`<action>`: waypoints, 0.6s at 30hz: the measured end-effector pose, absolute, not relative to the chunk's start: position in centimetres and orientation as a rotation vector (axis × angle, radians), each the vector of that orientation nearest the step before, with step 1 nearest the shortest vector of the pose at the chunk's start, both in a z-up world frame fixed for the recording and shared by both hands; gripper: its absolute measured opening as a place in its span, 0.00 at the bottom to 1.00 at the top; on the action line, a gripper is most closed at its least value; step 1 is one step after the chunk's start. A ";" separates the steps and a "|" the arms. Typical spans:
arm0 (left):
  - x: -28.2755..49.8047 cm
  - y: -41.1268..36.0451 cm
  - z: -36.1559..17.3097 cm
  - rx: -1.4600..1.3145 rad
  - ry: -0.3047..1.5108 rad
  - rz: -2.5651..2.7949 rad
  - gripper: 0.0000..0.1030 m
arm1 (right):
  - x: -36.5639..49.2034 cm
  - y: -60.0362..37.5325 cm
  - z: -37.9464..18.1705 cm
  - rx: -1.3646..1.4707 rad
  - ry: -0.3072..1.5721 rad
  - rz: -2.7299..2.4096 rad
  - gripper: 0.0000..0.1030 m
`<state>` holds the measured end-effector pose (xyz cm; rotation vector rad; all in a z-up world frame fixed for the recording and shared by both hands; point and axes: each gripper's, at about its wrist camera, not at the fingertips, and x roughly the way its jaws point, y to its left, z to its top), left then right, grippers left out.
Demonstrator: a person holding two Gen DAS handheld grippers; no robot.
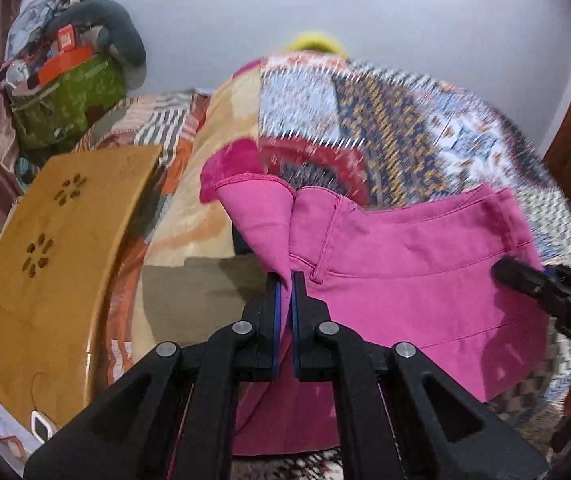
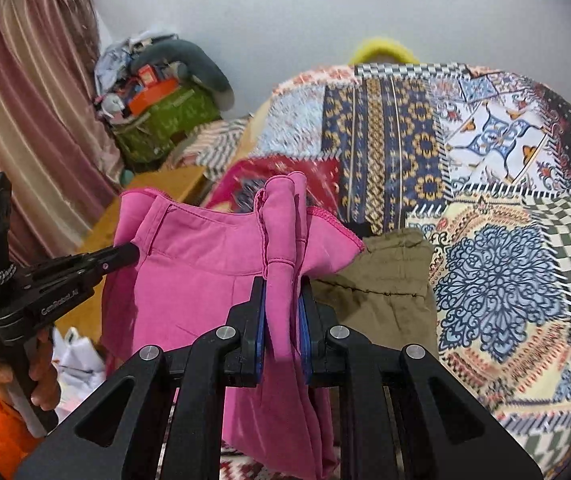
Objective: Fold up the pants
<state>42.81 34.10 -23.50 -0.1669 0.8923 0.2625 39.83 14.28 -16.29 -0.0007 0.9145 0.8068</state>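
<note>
Pink pants point(image 1: 405, 276) hang stretched between both grippers above a patchwork bedspread point(image 1: 405, 128). In the left wrist view my left gripper point(image 1: 285, 280) is shut on one end of the waistband, thin cloth pinched between its blue pads. The right gripper point(image 1: 503, 272) reaches in from the right edge, its tips buried in the other end. In the right wrist view my right gripper point(image 2: 283, 284) is shut on a bunched roll of the pink pants point(image 2: 205, 272). The left gripper point(image 2: 133, 254) shows at the left, held by a hand point(image 2: 41, 364) with an orange sleeve.
An olive-green garment point(image 2: 389, 276) lies on the bedspread point(image 2: 497, 184) just beyond the pants. A wooden board point(image 1: 65, 248) with cut-out flowers stands at the left. A green bag with clutter point(image 1: 69, 96) sits by the curtain point(image 2: 25, 120). White bags point(image 2: 77, 360) lie on the floor.
</note>
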 end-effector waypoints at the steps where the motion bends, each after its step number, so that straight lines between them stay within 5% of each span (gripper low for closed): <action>1: 43.2 34.3 -24.6 -0.158 0.910 0.267 0.03 | 40.1 14.6 -16.8 -0.017 0.924 0.800 0.12; 14: 41.5 37.7 -26.6 -0.162 0.987 0.391 0.11 | 41.0 12.9 -19.5 -0.261 0.953 0.614 0.20; 18: 39.3 37.5 -24.4 -0.169 0.974 0.379 0.11 | 40.5 11.1 -17.4 -0.217 0.970 0.607 0.41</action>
